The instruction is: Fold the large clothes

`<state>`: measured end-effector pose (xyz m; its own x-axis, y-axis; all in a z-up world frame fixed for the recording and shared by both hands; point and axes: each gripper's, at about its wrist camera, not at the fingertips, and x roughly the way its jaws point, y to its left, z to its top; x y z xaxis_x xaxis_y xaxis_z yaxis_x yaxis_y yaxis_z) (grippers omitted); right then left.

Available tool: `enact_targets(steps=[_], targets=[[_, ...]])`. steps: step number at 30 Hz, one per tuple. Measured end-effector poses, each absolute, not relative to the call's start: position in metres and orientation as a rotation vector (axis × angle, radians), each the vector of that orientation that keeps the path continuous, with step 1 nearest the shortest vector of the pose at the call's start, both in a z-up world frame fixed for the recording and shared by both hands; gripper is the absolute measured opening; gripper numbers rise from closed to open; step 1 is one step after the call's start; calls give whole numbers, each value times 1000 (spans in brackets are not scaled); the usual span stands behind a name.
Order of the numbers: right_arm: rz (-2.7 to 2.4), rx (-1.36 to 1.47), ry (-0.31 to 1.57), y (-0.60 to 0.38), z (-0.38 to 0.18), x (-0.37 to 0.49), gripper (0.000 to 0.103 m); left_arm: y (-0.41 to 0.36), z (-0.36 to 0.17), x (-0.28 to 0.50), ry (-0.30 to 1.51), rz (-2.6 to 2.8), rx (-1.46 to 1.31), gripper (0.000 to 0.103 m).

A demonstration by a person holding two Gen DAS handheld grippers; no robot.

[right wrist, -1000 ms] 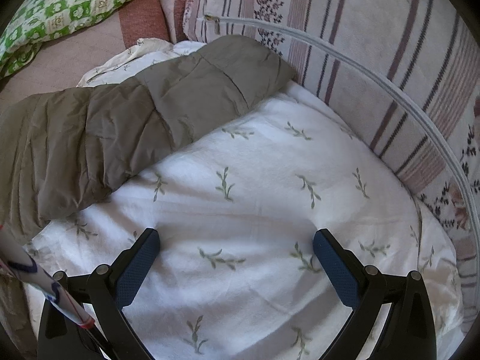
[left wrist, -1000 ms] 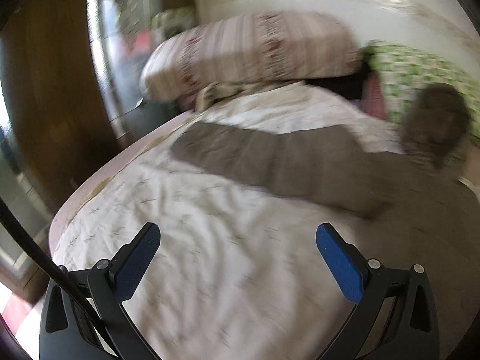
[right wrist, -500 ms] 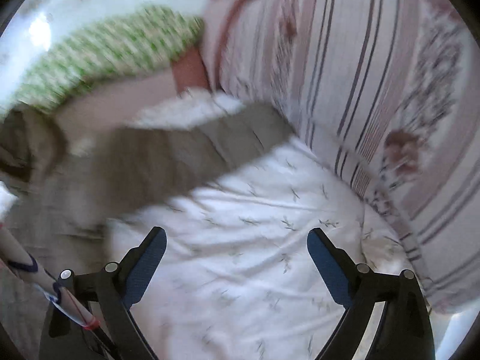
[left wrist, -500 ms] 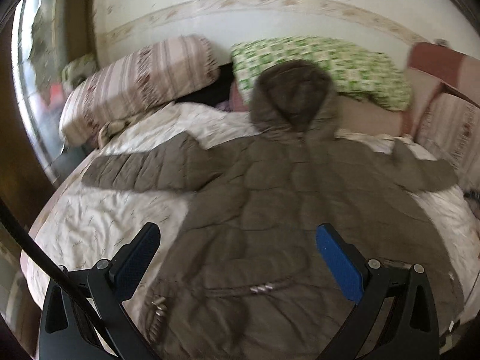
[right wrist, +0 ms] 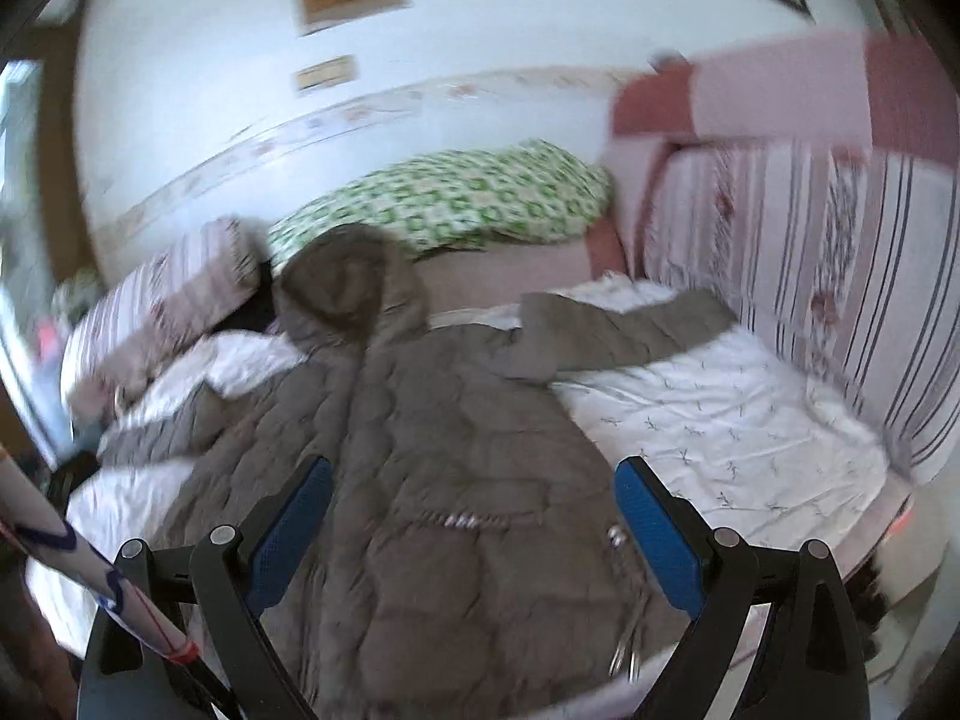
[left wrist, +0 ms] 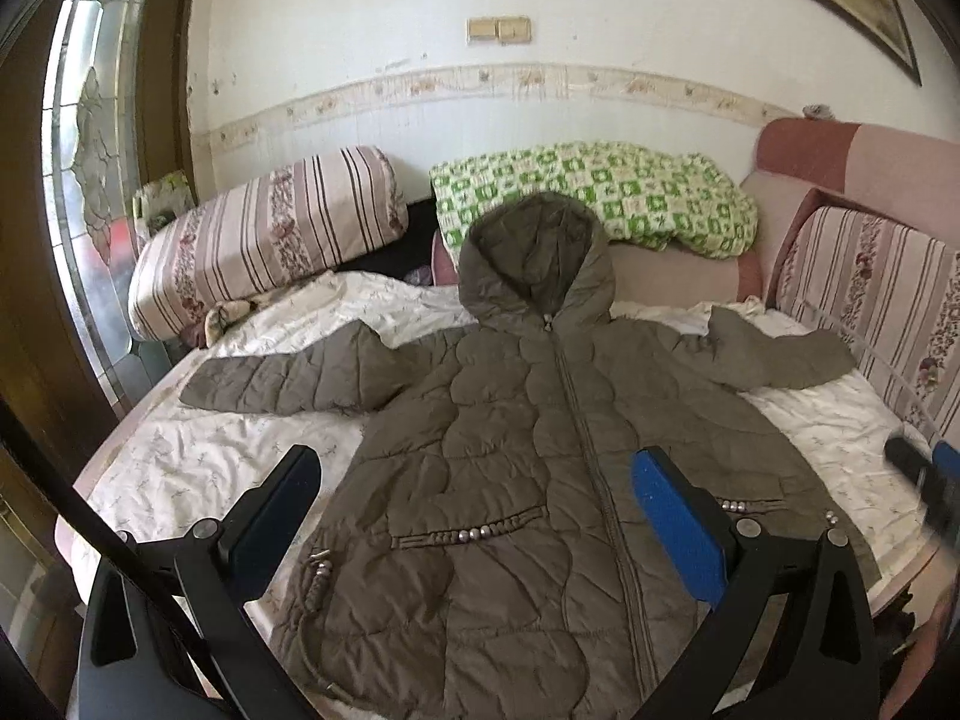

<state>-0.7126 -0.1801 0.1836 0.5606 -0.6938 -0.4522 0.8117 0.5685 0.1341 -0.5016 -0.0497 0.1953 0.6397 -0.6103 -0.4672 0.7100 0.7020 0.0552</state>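
Note:
An olive-brown quilted hooded coat (left wrist: 540,420) lies front up and zipped on the bed's white sheet (left wrist: 210,468). Its hood (left wrist: 534,258) points at the far wall, and both sleeves (left wrist: 288,378) are spread out to the sides. My left gripper (left wrist: 474,468) hovers open above the coat's lower left part, with nothing between its fingers. In the blurred right wrist view the coat (right wrist: 420,450) lies below my right gripper (right wrist: 474,471), which stands wide open and empty over the hem's right side. That gripper also shows as a blur at the left view's right edge.
A striped bolster (left wrist: 264,228) lies at the bed's far left. A green checked quilt (left wrist: 600,192) lies behind the hood, and a striped cushion (left wrist: 870,276) lines the right side. A glazed wooden door (left wrist: 84,180) stands left. The bed's near edge runs under the coat's hem.
Both grippers have drawn back and up from the sleeve ends towards the coat's hem, so the whole coat now shows. Both stayed open and empty.

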Motion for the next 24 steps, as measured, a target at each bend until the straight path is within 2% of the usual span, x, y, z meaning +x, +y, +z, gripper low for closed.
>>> enact_targets(steps=[8,24], targets=[[-834,248,319,-117,215,-712,99,-21,203,-509,400,-752,216,103],[-788,245,342,-105,217,-709,99,-9,204,-507,406,-694,219,103]])
